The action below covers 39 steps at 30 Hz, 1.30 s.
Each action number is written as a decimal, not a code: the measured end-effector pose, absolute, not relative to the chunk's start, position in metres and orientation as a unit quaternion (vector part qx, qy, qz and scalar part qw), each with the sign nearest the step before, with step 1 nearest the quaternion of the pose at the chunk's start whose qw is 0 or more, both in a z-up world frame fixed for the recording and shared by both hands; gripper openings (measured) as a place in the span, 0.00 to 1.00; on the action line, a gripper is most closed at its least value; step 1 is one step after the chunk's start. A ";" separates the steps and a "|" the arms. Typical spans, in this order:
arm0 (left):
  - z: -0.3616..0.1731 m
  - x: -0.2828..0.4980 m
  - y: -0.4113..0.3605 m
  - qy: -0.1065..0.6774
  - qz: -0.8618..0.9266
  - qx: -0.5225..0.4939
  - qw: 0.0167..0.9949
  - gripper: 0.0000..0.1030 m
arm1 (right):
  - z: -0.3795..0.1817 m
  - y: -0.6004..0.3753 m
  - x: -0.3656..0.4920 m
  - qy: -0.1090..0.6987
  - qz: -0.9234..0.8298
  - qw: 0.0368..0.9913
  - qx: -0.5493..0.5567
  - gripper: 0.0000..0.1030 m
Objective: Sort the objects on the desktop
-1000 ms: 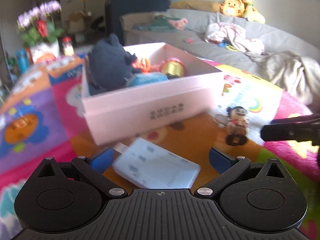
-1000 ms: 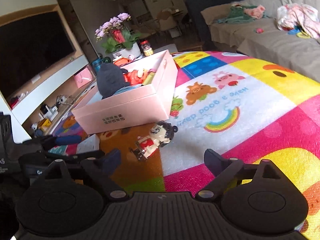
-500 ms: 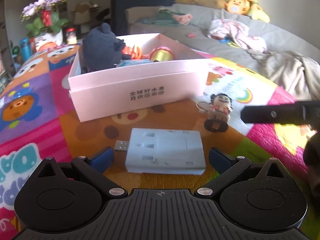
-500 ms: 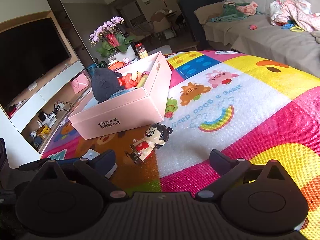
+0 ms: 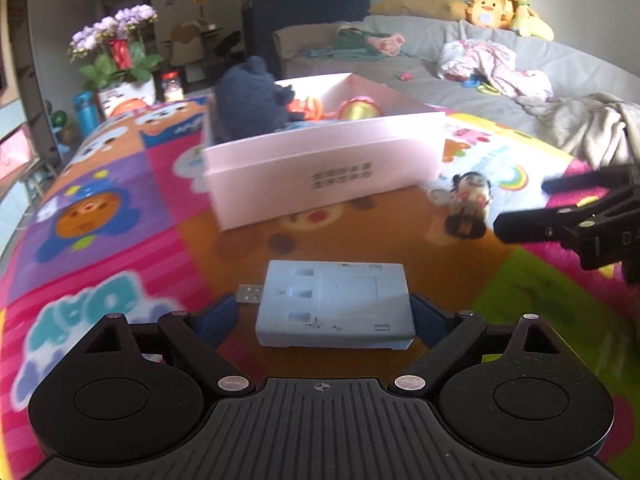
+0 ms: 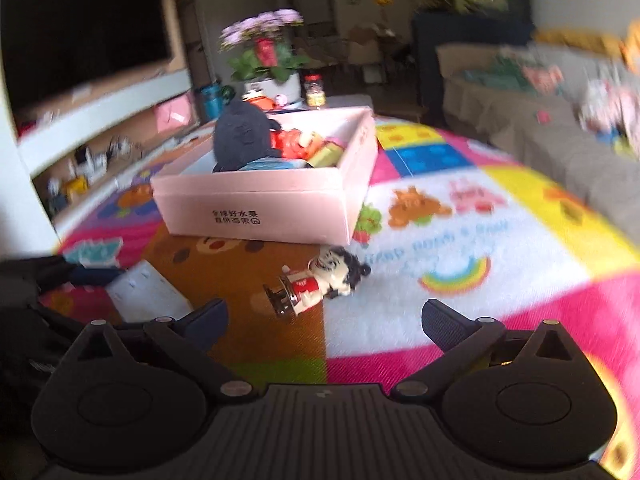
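A pale blue USB card reader [image 5: 334, 304] lies on the colourful mat between the open fingers of my left gripper [image 5: 324, 316]; whether the pads touch it I cannot tell. It also shows in the right wrist view [image 6: 146, 296]. A small cartoon doll figure [image 5: 468, 204] lies on the mat near the pink box [image 5: 320, 176], which holds a dark plush toy [image 5: 252, 100] and other toys. My right gripper [image 6: 324, 320] is open and empty, just short of the doll [image 6: 320, 284]. The pink box [image 6: 260, 204] stands beyond it.
A grey sofa [image 5: 500, 80] with clothes and plush toys lies behind the mat. A flower pot [image 5: 120, 64] and bottles stand at the far left. A TV unit [image 6: 88, 80] is left of the box. My right gripper's fingers [image 5: 560, 220] show at the right edge.
My left gripper has settled around the card reader, which now lies flat between the fingers. My right gripper has swung left and closer to the doll.
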<state>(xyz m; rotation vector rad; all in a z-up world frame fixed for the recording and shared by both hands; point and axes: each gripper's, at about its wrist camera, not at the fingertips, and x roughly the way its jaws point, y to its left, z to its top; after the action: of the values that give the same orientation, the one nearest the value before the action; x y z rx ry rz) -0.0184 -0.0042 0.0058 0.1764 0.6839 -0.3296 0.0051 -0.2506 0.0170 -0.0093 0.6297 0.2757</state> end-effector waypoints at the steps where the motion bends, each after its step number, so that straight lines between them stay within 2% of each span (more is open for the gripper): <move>1: 0.006 -0.021 0.001 0.335 -0.162 0.084 0.924 0.92 | 0.019 -0.245 0.006 0.303 0.142 0.941 -0.041 1.00; 5: 0.007 -0.030 0.015 0.336 -0.170 0.067 0.924 0.94 | 0.021 -0.233 0.018 0.304 0.176 0.930 -0.110 1.00; 9: 0.009 -0.032 0.018 0.335 -0.174 0.060 0.924 0.95 | 0.012 -0.231 0.041 0.333 0.192 0.918 -0.100 1.00; 10: 0.008 -0.032 0.017 0.336 -0.176 0.060 0.923 0.95 | 0.009 -0.232 0.047 0.344 0.193 0.914 -0.090 0.97; 11: 0.008 -0.032 0.017 0.336 -0.178 0.061 0.923 0.95 | 0.007 -0.233 0.051 0.354 0.193 0.912 -0.080 0.86; 12: 0.008 -0.032 0.016 0.337 -0.181 0.060 0.922 0.95 | 0.005 -0.234 0.055 0.364 0.193 0.908 -0.071 0.83; 13: 0.008 -0.033 0.015 0.337 -0.184 0.060 0.921 0.95 | 0.006 -0.235 0.055 0.365 0.195 0.908 -0.065 0.72; 14: 0.008 -0.033 0.014 0.337 -0.187 0.061 0.921 0.96 | 0.008 -0.236 0.054 0.365 0.194 0.908 -0.064 0.66; 17: 0.007 -0.033 0.008 0.338 -0.186 0.071 0.920 0.96 | 0.016 -0.234 0.045 0.366 0.206 0.905 -0.064 0.58; 19: 0.007 -0.033 0.005 0.334 -0.178 0.075 0.922 0.95 | 0.022 -0.231 0.035 0.362 0.210 0.905 -0.075 0.58; 21: 0.008 -0.033 0.003 0.331 -0.172 0.075 0.925 0.81 | 0.028 -0.229 0.025 0.356 0.213 0.906 -0.084 0.58; 27: 0.022 -0.037 0.007 0.312 -0.166 0.073 0.933 0.81 | 0.063 -0.234 -0.005 0.324 0.233 0.914 -0.071 0.57; 35: 0.111 -0.028 0.005 0.168 -0.159 0.060 0.971 0.81 | 0.139 -0.257 -0.027 0.218 0.226 0.949 -0.028 0.58; 39: 0.133 -0.008 -0.009 0.130 -0.159 0.071 0.976 0.81 | 0.162 -0.264 -0.020 0.186 0.213 0.959 -0.018 0.58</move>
<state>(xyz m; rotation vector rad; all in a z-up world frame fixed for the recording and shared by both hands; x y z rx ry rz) -0.0084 -0.0089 0.1334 0.1422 0.2623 -0.3200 -0.0199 -0.2640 0.1622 -0.0357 0.3766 0.4319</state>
